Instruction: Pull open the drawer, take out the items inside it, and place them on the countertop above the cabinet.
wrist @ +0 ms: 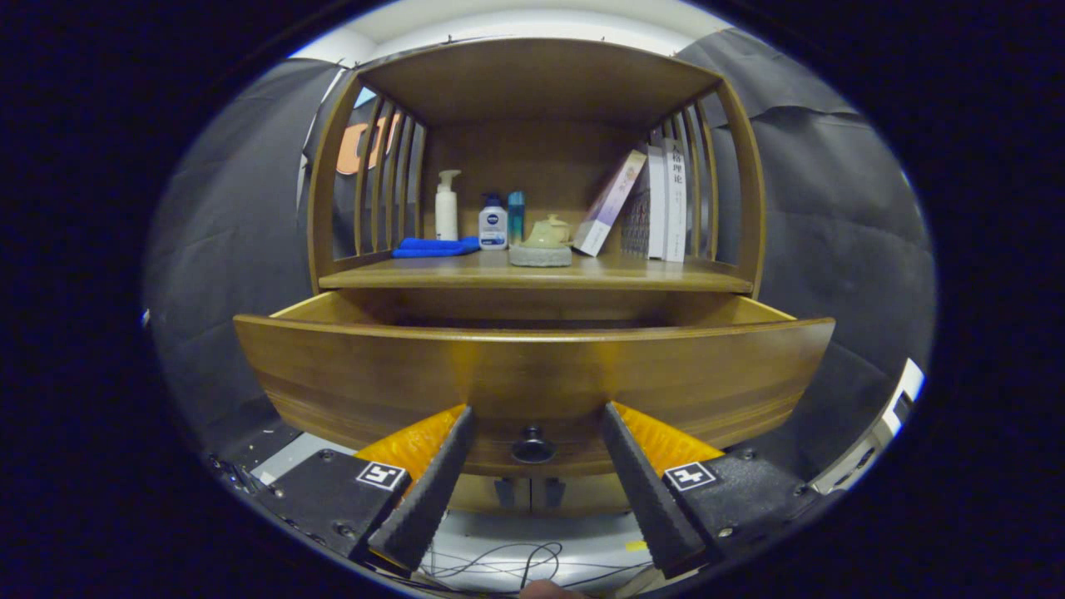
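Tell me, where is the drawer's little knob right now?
In the gripper view the knob sits low on the pulled-out drawer front, between the open gripper's two fingers, touching neither.

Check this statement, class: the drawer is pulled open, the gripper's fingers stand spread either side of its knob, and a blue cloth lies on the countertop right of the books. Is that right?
One detail is wrong. In the gripper view the blue cloth lies left of the books, beside the pump bottle. The drawer is open, and the gripper is spread either side of the knob.
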`<state>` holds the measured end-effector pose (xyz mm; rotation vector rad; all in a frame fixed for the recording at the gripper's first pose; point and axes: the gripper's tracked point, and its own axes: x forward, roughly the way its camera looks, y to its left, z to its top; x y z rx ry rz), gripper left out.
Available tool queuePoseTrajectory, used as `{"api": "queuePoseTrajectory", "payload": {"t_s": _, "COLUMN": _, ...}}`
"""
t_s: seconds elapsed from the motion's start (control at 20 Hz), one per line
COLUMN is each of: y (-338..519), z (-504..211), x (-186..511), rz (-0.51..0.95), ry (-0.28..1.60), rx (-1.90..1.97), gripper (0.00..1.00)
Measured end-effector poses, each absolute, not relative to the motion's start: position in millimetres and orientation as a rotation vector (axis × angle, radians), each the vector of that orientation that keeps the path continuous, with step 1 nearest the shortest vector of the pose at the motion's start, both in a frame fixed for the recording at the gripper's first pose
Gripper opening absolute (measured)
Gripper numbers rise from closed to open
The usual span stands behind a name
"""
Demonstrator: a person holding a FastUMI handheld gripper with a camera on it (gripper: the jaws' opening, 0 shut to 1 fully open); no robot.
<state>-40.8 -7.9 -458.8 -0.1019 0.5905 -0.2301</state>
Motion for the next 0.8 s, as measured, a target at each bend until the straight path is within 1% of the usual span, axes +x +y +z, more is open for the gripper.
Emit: {"api": "queuePoseTrajectory", "payload": {"t_s": 0.8, "y": -16.7, "z": -476.0, "x": 27.4, "rz": -0.25, "ry": 0.607, "rx": -0.108, "gripper": 0.98}}
